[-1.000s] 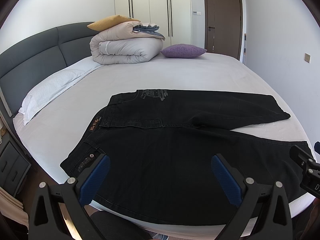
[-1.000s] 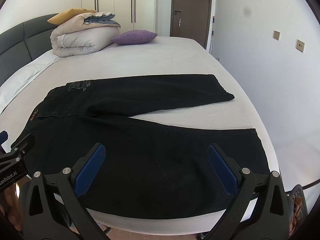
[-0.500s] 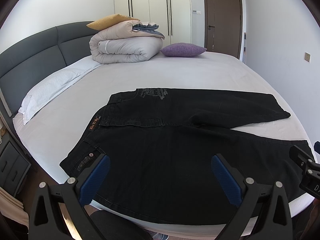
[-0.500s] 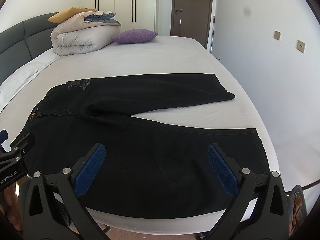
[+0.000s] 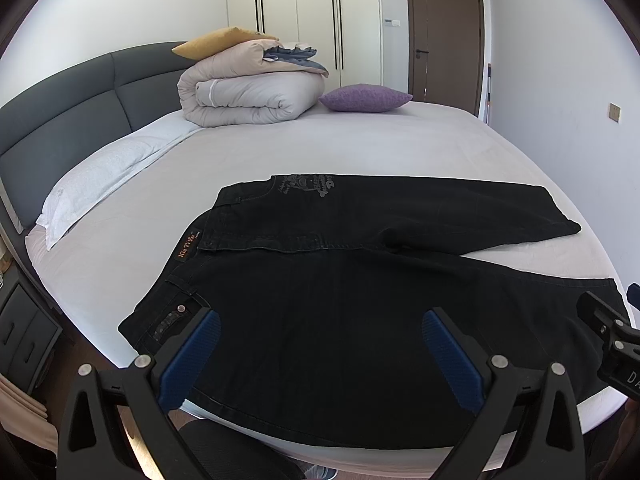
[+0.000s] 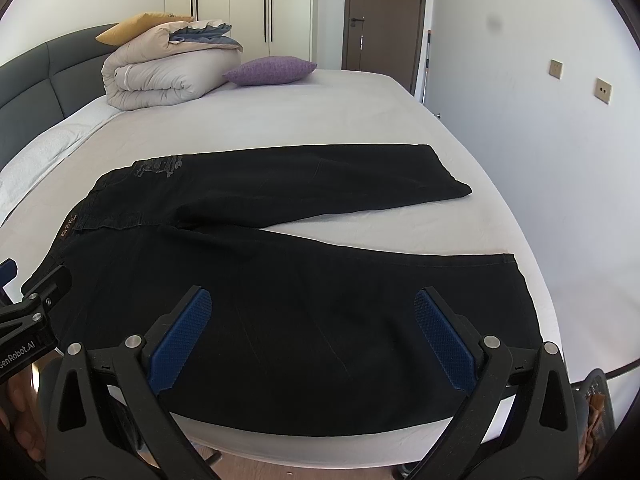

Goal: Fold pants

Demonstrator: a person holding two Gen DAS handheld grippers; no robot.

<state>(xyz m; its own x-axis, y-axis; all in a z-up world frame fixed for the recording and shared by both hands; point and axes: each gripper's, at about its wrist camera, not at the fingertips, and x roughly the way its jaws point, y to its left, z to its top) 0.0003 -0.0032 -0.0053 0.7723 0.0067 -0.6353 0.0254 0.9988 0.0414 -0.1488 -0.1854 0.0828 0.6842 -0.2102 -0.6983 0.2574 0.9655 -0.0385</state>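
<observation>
Black pants [image 5: 340, 280] lie flat and spread out on the white bed [image 5: 360, 148], waistband to the left, the two legs parted and running to the right. They also show in the right wrist view [image 6: 280, 280]. My left gripper [image 5: 320, 336] is open and empty, held above the near leg close to the waistband. My right gripper [image 6: 312, 320] is open and empty, held above the near leg toward its hem. Each gripper shows at the edge of the other's view.
A folded beige duvet [image 5: 248, 92] with a yellow pillow [image 5: 220, 40] and a purple cushion [image 5: 364, 98] sit at the far side of the bed. A grey headboard [image 5: 60, 120] and white pillows [image 5: 104, 176] lie left. Wardrobe and door stand behind.
Both grippers have barely moved; the views shifted very slightly. The pants lie as before.
</observation>
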